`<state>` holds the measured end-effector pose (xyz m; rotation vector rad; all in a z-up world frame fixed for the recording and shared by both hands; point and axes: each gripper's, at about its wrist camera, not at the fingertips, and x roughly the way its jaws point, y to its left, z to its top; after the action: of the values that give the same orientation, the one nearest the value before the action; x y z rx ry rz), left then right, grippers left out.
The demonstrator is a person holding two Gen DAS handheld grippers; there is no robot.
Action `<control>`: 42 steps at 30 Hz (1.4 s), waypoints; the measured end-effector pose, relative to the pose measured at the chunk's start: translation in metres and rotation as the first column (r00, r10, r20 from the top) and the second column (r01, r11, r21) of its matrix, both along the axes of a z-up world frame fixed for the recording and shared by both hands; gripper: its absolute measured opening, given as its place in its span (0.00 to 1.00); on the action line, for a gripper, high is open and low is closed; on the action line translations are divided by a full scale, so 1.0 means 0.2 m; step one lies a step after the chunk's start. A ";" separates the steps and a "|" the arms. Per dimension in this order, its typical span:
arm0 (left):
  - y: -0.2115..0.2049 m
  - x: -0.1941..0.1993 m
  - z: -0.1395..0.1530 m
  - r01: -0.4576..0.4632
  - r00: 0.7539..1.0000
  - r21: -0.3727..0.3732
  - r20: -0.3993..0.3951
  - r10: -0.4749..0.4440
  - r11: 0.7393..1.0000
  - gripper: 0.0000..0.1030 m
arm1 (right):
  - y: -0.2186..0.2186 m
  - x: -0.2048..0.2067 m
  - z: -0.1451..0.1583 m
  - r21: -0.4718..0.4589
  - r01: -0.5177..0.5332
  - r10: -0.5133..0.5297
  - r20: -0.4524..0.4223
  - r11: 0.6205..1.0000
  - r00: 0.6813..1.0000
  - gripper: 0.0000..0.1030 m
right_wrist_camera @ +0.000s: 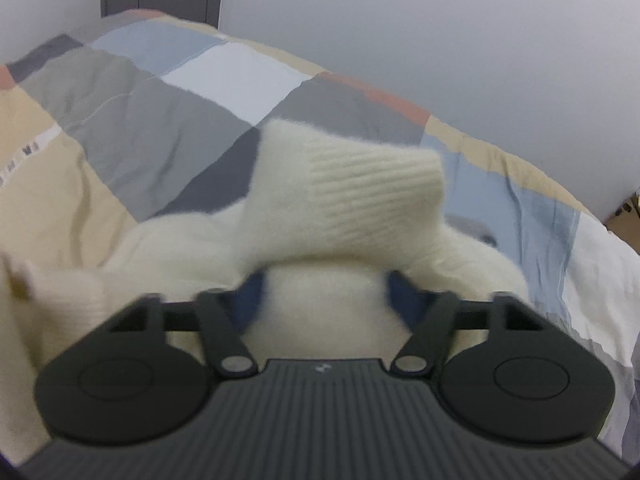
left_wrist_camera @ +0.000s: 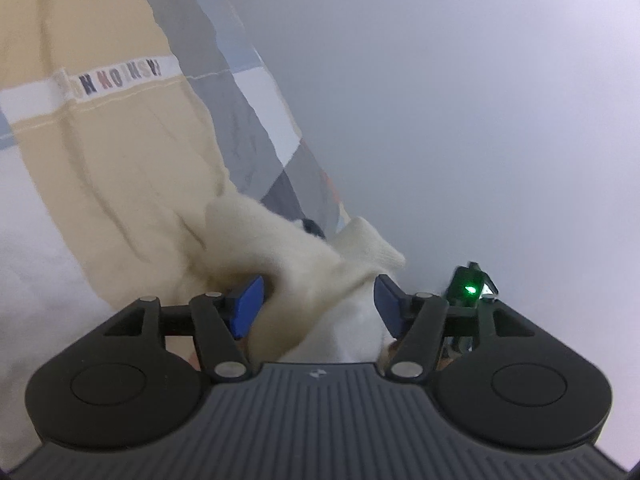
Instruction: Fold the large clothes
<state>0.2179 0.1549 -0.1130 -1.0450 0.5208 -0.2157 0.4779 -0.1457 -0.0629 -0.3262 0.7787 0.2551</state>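
Patchwork quilt (right_wrist_camera: pixel 168 120) covers the bed, plain pale wall (right_wrist_camera: pixel 440 20) behind; cream sweater (right_wrist_camera: pixel 360 184) lies on it, bunched between wide-spread fingers of left gripper (left_wrist_camera: pixel 318 300) and right gripper (right_wrist_camera: pixel 326 292).

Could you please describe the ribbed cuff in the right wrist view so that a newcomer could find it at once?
Start from the patchwork quilt of grey, blue, white and beige squares that covers the bed. On it lies a fluffy cream sweater, bunched just ahead of the right tool. The ribbed cuff is its sleeve end that sticks up, the only part with fine parallel knit lines.
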 end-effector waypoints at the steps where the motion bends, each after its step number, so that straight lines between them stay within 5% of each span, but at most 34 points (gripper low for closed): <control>1: 0.00 -0.06 0.01 0.007 1.000 -0.002 0.007 -0.007 1.000 0.67 | -0.02 -0.02 0.03 0.012 0.003 -0.003 0.007 1.000 1.000 0.32; 2: -0.01 -0.05 0.01 0.012 1.000 0.002 0.015 -0.012 1.000 0.68 | -0.03 -0.05 0.06 0.025 0.010 -0.010 0.020 1.000 1.000 0.19; 3: -0.02 -0.05 0.02 0.018 0.999 0.009 0.028 -0.018 1.000 0.68 | -0.04 -0.05 0.08 0.037 0.013 -0.015 0.038 0.999 0.999 0.17; 9: -0.09 -0.03 0.09 0.077 0.990 0.039 0.113 -0.081 0.996 0.74 | -0.33 -0.26 0.36 0.142 0.111 -0.138 0.200 0.984 0.970 0.16; 16: -0.22 0.01 0.14 0.088 0.986 0.163 0.129 -0.109 0.983 0.77 | -0.90 -0.66 0.55 0.309 0.291 -0.376 0.262 0.905 0.889 0.16; 21: -0.31 0.05 0.13 0.079 0.991 0.269 0.078 -0.104 0.960 0.77 | -1.25 -0.91 0.41 0.387 0.474 -0.562 0.153 0.791 0.813 0.17; 25: -0.35 0.07 0.10 0.074 0.995 0.244 0.043 -0.087 0.967 0.76 | -1.42 -1.04 0.14 0.418 0.566 -0.616 -0.017 0.711 0.787 0.18; 28: -0.38 0.06 0.12 0.054 0.996 0.275 0.053 -0.071 0.960 0.75 | -1.51 -1.11 -0.03 0.507 0.622 -0.636 -0.174 0.596 0.751 0.20; 30: -0.41 0.07 0.12 0.055 0.997 0.316 0.028 -0.067 0.947 0.51 | -1.55 -1.13 -0.06 0.550 0.633 -0.637 -0.220 0.544 0.738 0.21; 33: -0.42 0.06 0.12 0.045 0.999 0.367 -0.039 -0.033 0.929 0.19 | -1.54 -1.13 -0.04 0.562 0.605 -0.630 -0.181 0.564 0.755 0.22; 37: -0.39 -0.11 0.13 0.026 0.995 0.333 -0.104 0.010 0.942 0.15 | -1.56 -1.14 -0.07 0.563 0.592 -0.625 -0.163 0.576 0.764 0.25; 42: -0.45 -0.34 0.18 0.041 0.990 0.381 -0.138 0.013 0.924 0.14 | -1.60 -1.08 -0.09 0.565 0.581 -0.613 -0.160 0.586 0.773 0.36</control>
<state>0.1509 0.0641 -0.0775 -0.6757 0.6659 -0.0487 0.2616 -0.4666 -0.0809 0.5385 0.6754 -0.1691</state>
